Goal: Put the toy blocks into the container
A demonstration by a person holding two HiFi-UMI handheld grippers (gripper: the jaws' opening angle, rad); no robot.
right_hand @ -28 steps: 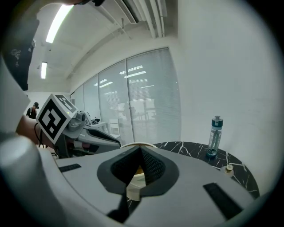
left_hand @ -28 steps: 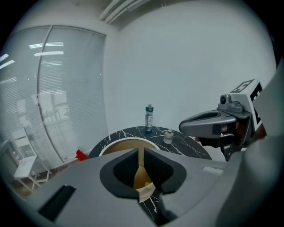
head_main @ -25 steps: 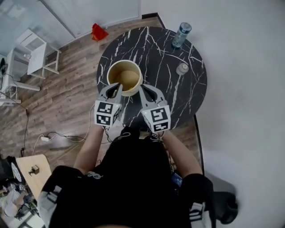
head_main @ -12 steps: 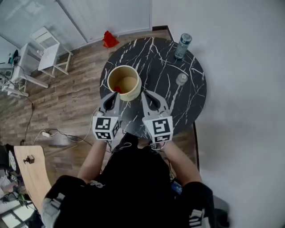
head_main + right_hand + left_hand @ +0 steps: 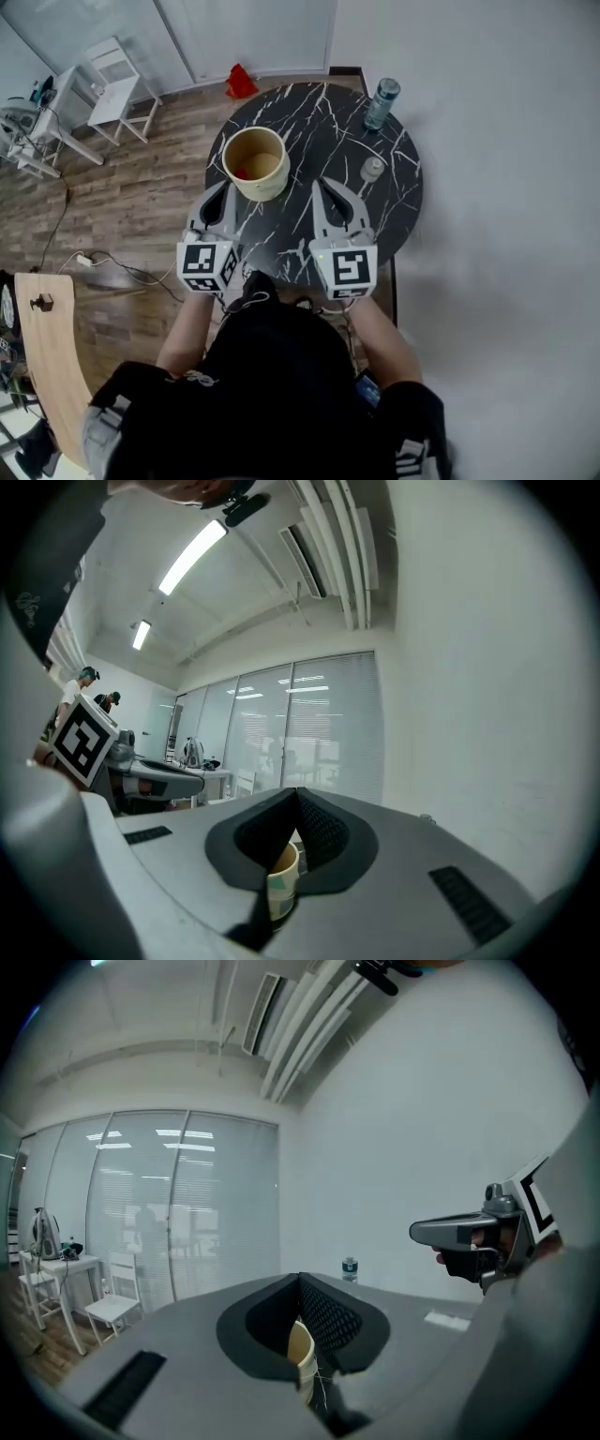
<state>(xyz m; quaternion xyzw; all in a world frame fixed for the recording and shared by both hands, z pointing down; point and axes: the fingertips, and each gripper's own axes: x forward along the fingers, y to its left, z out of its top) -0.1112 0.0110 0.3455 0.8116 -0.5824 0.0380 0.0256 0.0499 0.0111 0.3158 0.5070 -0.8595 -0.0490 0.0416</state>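
Left tool (image 5: pixel 218 192) and right tool (image 5: pixel 325 189) are both closed tight, holding nothing. Just ahead on the desk (image 5: pixel 384 211) stands the container (image 5: pixel 268 184), closer to the left tool.

A round black marble table (image 5: pixel 319 122) with white veins stands against a plain white wall (image 5: pixel 422 1129); the floor (image 5: pixel 131 187) is wood plank in grey-brown tones; a glass partition (image 5: pixel 187 1204) with pale blinds behind it closes the far side of the room; a white chair (image 5: pixel 111 1309) and a small white table (image 5: pixel 66 1265) stand just beside the glass; a cable (image 5: pixel 103 267) trails over the planks; a pale wooden top (image 5: pixel 52 347) shows at the left edge; strip lights (image 5: pixel 192 560) glow on the white ceiling, where long white fixtures (image 5: pixel 272 1016) run beside the wall.
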